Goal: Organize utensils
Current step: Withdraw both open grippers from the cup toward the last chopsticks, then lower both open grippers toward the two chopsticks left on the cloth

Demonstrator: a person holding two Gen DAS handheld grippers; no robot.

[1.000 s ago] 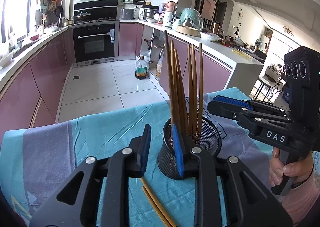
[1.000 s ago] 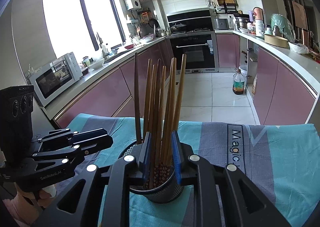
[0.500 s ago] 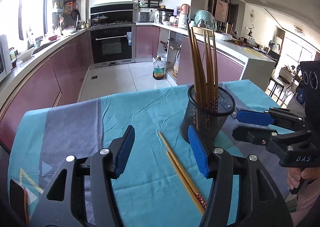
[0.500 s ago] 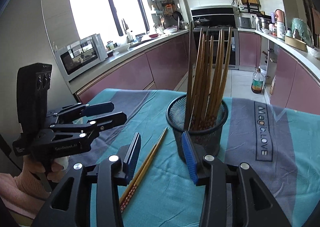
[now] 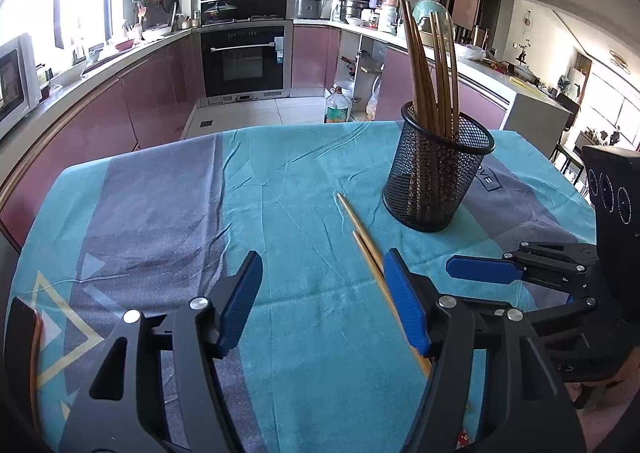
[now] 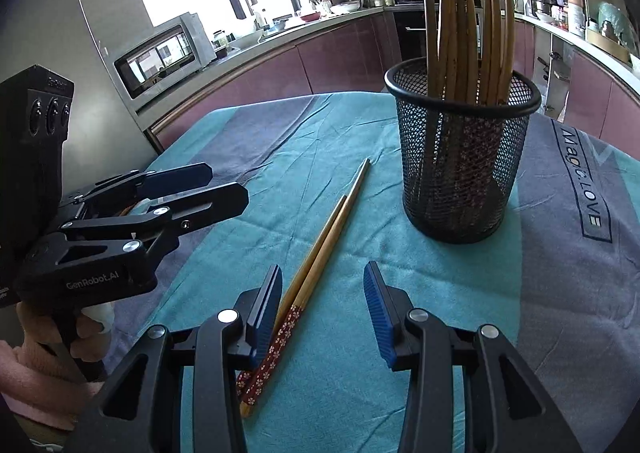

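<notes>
We're seeing the left hand-held gripper (image 5: 322,303) with jaws apart and opening, nothing between the pads; its right pad is sitting just above the loose chopsticks (image 6: 316,265). The right hand-held gripper (image 6: 323,309) is holding its jaws apart too, empty, left pad just beside the pair's patterned ends. The two chopsticks are lying side by side on the teal tablecloth (image 5: 288,181) covering the table. Farther out, the black mesh holder (image 6: 460,169) is standing upright near the pair's tips, not touching, with a bundle of chopsticks (image 6: 464,25) sticking out.
</notes>
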